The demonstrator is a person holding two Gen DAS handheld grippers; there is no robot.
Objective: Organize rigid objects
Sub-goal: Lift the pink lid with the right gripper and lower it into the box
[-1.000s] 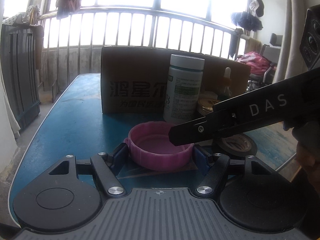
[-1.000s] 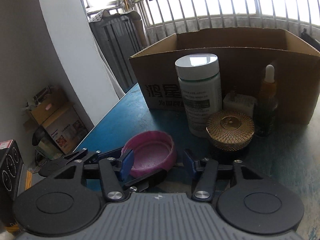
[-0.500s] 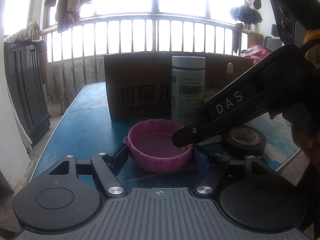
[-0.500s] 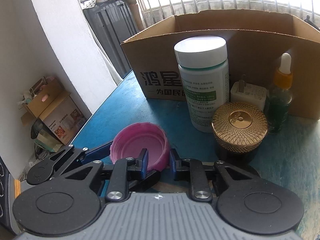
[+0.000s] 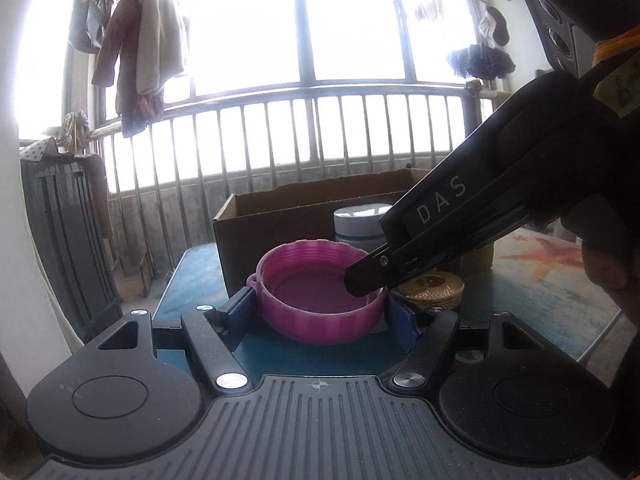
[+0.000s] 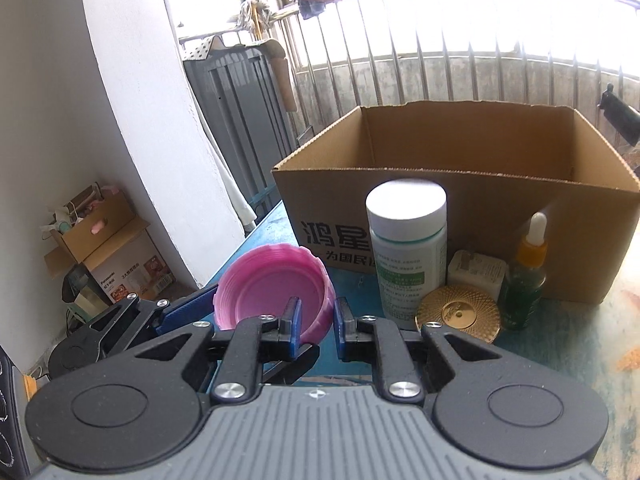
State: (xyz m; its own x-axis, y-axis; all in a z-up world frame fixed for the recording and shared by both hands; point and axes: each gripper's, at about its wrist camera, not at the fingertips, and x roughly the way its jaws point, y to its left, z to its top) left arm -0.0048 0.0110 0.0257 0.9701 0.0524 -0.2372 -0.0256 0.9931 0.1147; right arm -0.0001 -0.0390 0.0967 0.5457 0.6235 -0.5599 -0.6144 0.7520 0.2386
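The left gripper (image 5: 320, 312) stands wide, a blue pad against each side of a pink lid (image 5: 318, 300) and holding it off the worktop. The right gripper (image 6: 316, 326) reaches in from the left gripper's right and angles down, its jaws pinched on the lid's near wall, one pad inside, one outside.

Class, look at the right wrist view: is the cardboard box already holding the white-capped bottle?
No: the white-capped bottle stands on the blue table in front of the cardboard box, outside it.
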